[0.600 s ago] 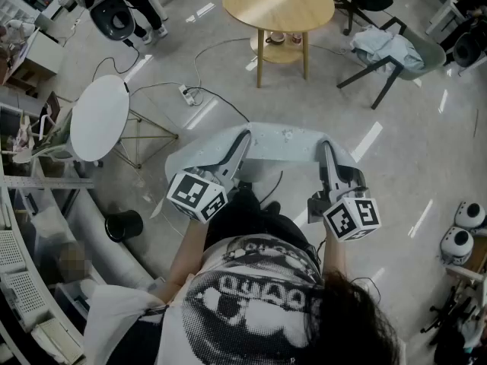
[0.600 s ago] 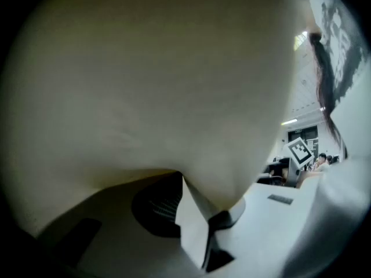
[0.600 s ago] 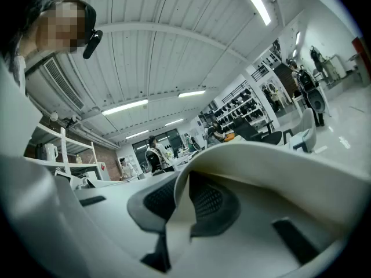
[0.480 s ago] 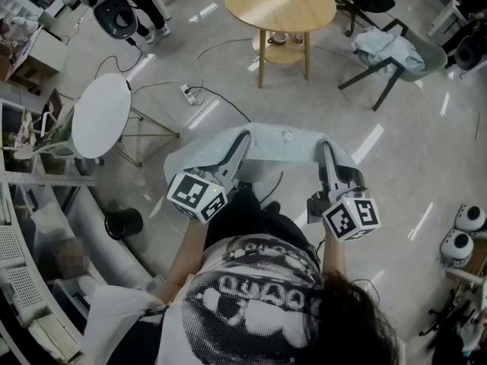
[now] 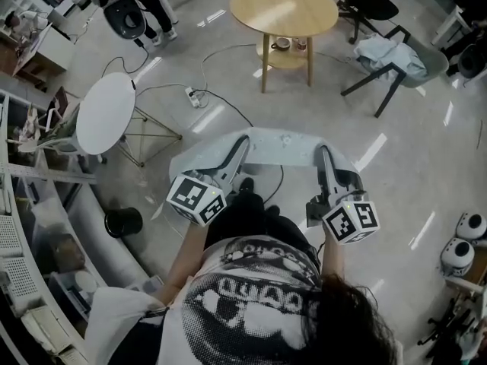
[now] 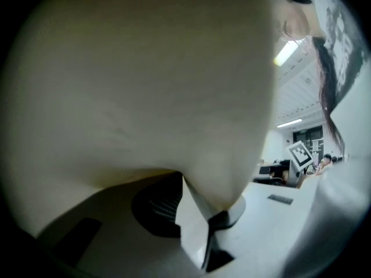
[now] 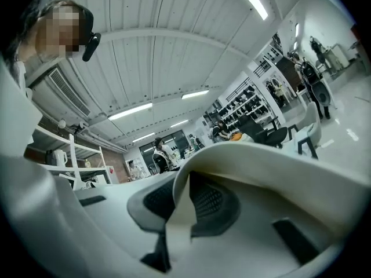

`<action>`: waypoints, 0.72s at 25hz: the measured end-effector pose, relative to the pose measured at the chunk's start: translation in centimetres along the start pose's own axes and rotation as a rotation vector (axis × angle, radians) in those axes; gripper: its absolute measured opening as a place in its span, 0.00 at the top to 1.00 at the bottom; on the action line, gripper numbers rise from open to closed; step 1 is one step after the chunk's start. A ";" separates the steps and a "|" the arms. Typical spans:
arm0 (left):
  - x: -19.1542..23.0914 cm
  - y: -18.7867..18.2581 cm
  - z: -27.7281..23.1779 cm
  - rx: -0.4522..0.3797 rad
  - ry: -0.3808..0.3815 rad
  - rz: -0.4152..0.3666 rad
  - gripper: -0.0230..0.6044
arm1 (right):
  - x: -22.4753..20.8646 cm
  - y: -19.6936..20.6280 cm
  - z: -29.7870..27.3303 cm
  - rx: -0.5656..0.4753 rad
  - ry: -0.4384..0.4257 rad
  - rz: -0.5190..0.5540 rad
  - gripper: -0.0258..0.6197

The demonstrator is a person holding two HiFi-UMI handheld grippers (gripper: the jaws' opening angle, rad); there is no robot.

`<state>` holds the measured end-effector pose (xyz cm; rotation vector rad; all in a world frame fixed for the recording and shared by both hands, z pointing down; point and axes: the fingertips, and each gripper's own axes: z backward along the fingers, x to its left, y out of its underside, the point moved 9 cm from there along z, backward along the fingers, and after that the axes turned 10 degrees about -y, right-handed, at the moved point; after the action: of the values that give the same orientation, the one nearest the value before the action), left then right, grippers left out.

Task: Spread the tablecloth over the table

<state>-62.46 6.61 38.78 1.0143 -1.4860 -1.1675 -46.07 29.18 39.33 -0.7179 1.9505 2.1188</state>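
A pale tablecloth point(image 5: 278, 144) hangs stretched between my two grippers, in front of my body and above the floor. My left gripper point(image 5: 242, 146) is shut on its left edge, and my right gripper point(image 5: 324, 155) is shut on its right edge. In the left gripper view the tablecloth point(image 6: 145, 86) fills most of the frame, and the left gripper point(image 6: 217, 214) pinches a fold of it. In the right gripper view the tablecloth point(image 7: 278, 167) curls over the jaws, with the right gripper point(image 7: 177, 216) clamped on a strip of it. The round wooden table point(image 5: 283, 6) stands bare-topped farther ahead.
A white round side table point(image 5: 105, 112) stands to the left on thin legs. A power strip point(image 5: 192, 98) and cables lie on the floor between the tables. A chair with draped cloth point(image 5: 388, 55) is at the right, a black bin point(image 5: 124, 222) and shelving at the left.
The head view has shifted slightly, so the room sits a little lower in frame. Both grippers still hold the cloth in the same pose.
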 end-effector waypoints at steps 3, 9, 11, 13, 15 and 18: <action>0.1 -0.1 -0.1 0.009 0.000 0.004 0.88 | 0.0 0.1 -0.1 -0.005 -0.004 -0.011 0.90; 0.5 -0.1 -2.1 0.023 0.011 -0.011 0.88 | -1.6 -0.1 -1.0 -0.015 0.007 -0.037 0.90; 1.1 0.1 -3.1 0.032 0.009 -0.017 0.88 | -2.5 0.1 -1.8 -0.008 0.012 -0.043 0.90; 1.9 0.4 -4.4 0.042 0.009 -0.019 0.88 | -3.4 0.1 -3.1 0.000 0.018 -0.046 0.90; 3.0 0.5 -6.2 0.051 0.010 -0.016 0.88 | -4.5 -0.1 -4.6 0.012 0.027 -0.046 0.90; 4.9 0.3 -9.3 0.062 0.014 -0.005 0.88 | -6.4 -0.7 -7.6 0.028 0.033 -0.048 0.90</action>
<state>-54.38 0.24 40.74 1.0670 -1.5177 -1.1214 -38.47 23.14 41.39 -0.7904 1.9548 2.0614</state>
